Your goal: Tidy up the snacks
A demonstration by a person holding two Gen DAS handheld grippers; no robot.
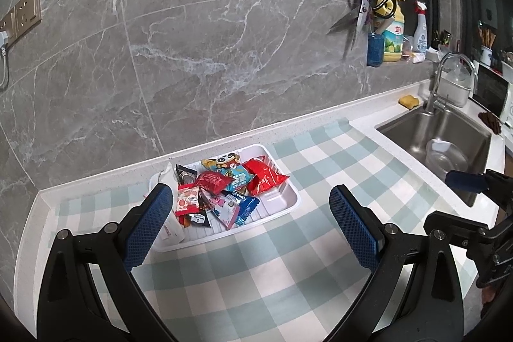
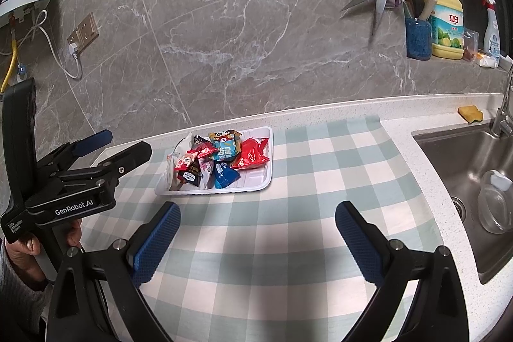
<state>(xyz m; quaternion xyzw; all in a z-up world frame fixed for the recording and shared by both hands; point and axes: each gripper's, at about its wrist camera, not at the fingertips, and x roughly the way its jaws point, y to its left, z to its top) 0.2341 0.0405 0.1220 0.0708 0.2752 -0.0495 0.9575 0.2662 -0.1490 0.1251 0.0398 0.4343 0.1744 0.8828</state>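
White "GenRobot.AI" lettering marks the left gripper near the snack tray.

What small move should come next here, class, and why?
Probably no grasp is needed: both hand-held grippers, left and right, are open and empty above the cloth, and all snacks already lie in the white tray. A likely move is drawing the left one back from the tray.
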